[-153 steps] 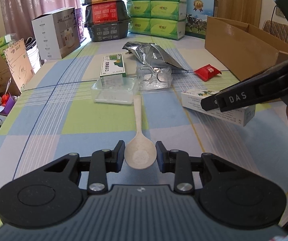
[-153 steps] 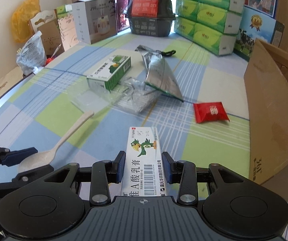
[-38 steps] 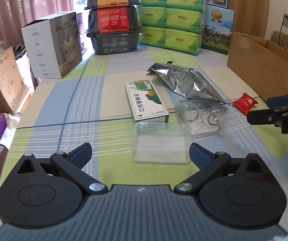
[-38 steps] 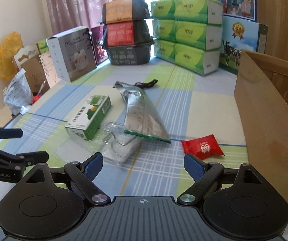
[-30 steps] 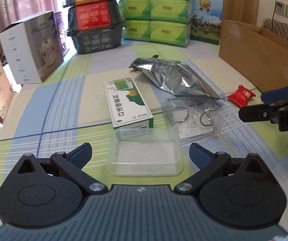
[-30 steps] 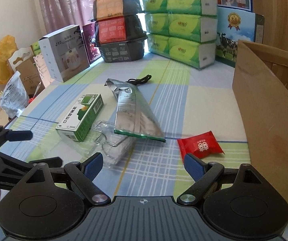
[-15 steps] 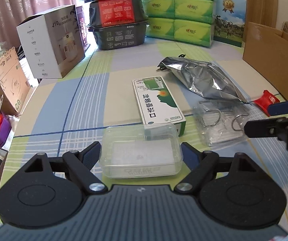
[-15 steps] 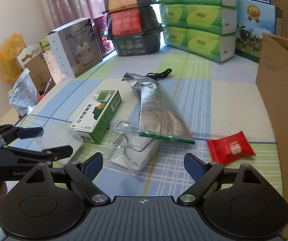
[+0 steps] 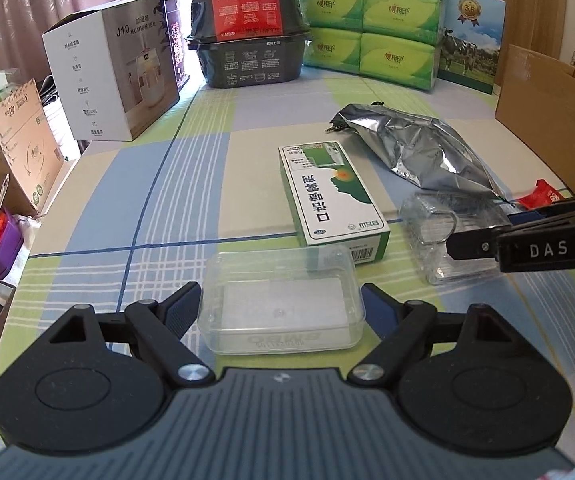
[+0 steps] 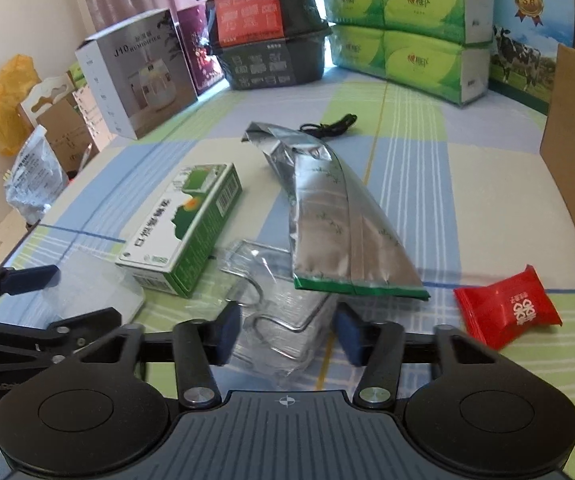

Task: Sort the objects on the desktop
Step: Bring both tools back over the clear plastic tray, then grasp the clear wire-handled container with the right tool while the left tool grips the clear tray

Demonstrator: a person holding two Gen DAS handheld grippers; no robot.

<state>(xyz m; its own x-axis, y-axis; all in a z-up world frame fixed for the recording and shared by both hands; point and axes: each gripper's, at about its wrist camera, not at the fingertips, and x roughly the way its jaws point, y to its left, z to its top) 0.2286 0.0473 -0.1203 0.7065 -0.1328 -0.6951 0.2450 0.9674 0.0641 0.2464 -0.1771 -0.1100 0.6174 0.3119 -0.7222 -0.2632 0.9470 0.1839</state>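
The left hand-held gripper (image 9: 281, 306) has its blue-padded fingers against the two short ends of a clear, shallow, rectangular plastic box (image 9: 281, 300) with rounded corners, so it is grasping that box on the checked blue, green and cream cloth of the desk (image 9: 155, 204). Faint embossed lettering on the box's near wall cannot be read. Just beyond the box lies a green and white cardboard carton (image 9: 329, 192) printed with Chinese characters, a head silhouette and a barcode on its end.

The right hand-held gripper (image 10: 287, 330) is spread, its pads either side of a clear, glossy plastic blister pack holding bent wire rings (image 10: 275, 312); whether the pads touch it cannot be told. From the left camera its black finger shows the letters "DAS". Lying across the far end of the pack is a crinkled silver foil pouch with a green edge (image 10: 335, 232). To the right of that gripper sits a red, pillow-shaped sweet wrapper with white characters (image 10: 507, 312). Further off stands a white box (image 9: 115, 64) marked "J10 HUMIDIFIER".
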